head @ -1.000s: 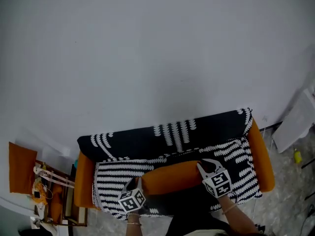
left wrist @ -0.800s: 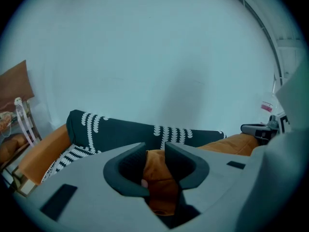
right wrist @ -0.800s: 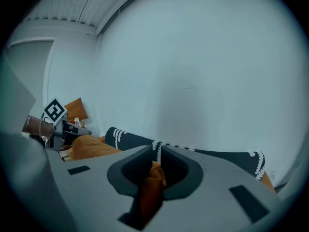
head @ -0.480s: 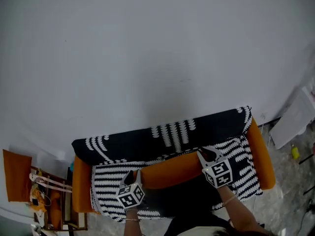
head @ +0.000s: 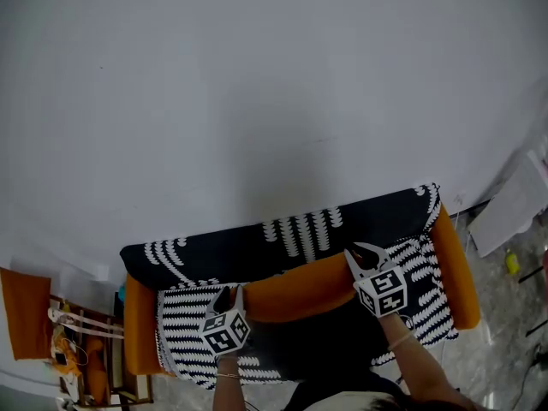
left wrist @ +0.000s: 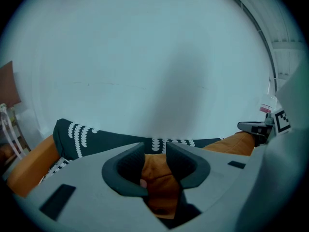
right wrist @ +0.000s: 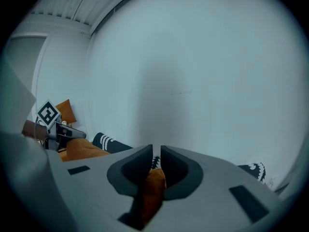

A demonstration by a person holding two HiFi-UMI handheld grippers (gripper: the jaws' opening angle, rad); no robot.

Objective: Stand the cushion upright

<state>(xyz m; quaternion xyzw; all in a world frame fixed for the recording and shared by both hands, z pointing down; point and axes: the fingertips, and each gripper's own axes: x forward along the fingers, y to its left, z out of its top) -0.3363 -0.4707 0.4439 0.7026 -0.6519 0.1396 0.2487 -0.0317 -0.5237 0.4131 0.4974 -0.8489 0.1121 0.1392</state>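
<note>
Long orange fabric cushion (head: 300, 291) stretches across a black-and-white draped sofa (head: 282, 238) at six o'clock. The left hand-held gripper (head: 229, 296), jaws just widening, and right hand-held gripper (head: 364, 253) each clench one end to tip it upright.

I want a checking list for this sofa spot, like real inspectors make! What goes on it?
Surface: orange sofa under a black-and-white throw.
Job's things: orange cushion runs along the front of the backrest, one end in each gripper.
Clutter: side rack with orange bits; white board and a yellow item on the floor.
Grippers: left gripper jaws have just been opening, with cushion fabric between them touching both; right gripper pinches cushion fabric.
Cables: pale cords draped on the rack.
Surroundings: plain white wall, speckled floor.
</note>
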